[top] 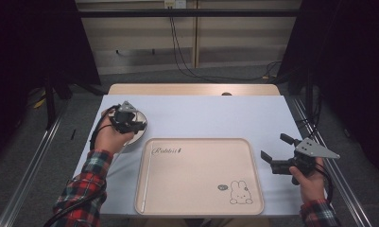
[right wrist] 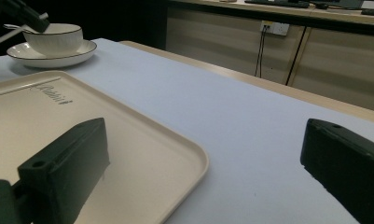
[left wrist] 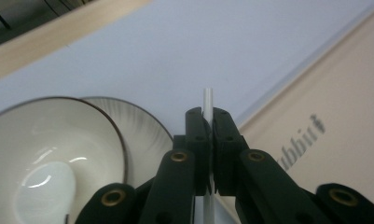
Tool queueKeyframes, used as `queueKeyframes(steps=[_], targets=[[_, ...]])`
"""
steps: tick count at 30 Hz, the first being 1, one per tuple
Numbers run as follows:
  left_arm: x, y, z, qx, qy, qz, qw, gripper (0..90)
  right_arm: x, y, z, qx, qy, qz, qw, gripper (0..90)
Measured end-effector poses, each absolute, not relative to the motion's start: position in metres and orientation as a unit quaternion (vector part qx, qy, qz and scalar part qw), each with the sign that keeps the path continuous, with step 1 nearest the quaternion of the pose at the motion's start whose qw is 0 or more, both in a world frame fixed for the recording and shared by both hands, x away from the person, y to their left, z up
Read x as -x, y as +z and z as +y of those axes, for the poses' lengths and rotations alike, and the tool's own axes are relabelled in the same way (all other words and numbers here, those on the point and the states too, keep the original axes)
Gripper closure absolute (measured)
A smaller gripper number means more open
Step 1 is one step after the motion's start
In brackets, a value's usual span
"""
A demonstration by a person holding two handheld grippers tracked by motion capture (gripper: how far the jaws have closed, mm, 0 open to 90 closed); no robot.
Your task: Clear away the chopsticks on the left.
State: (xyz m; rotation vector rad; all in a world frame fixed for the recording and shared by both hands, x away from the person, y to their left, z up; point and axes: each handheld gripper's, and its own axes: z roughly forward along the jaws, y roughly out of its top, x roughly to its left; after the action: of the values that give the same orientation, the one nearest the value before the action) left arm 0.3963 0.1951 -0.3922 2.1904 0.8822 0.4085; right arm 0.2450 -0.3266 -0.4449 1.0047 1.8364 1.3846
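The left gripper (left wrist: 208, 122), its hand bent over the bowl (left wrist: 54, 149) and saucer (left wrist: 147, 135), clamps a thin white handle (left wrist: 208, 100) between closed jaws. The right gripper (top: 278, 147) hovers level beside the tray (top: 199, 203), jaws wide apart and empty.

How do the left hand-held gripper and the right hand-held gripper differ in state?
The left hand-held gripper is shut on a thin white stick; the right hand-held gripper is open and holds nothing. The left is above the bowl and saucer; the right is beside the tray. Both have black jaws.
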Motion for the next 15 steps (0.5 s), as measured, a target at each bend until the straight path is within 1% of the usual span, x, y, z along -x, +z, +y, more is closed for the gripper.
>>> queueKeyframes(steps=[1, 2, 3, 6, 15], targets=[[-0.396, -0.392, 0.195, -0.851, 0.159, 0.343, 0.364, 87.5, -0.245, -0.445, -0.327, -0.381, 0.524, 0.696, 0.310, 0.5], [-0.394, -0.382, 0.198, -0.839, 0.155, 0.352, 0.385, 87.5, -0.245, -0.445, -0.327, -0.380, 0.524, 0.696, 0.312, 0.5], [-0.394, -0.382, 0.198, -0.839, 0.155, 0.352, 0.385, 87.5, -0.245, -0.445, -0.327, -0.380, 0.524, 0.696, 0.312, 0.5], [-0.390, -0.368, 0.202, -0.808, 0.147, 0.377, 0.429, 87.5, -0.245, -0.445, -0.327, -0.374, 0.527, 0.700, 0.306, 0.5], [-0.383, -0.343, 0.205, -0.767, 0.148, 0.400, 0.478, 87.6, -0.245, -0.445, -0.327, -0.377, 0.526, 0.696, 0.312, 0.5]])
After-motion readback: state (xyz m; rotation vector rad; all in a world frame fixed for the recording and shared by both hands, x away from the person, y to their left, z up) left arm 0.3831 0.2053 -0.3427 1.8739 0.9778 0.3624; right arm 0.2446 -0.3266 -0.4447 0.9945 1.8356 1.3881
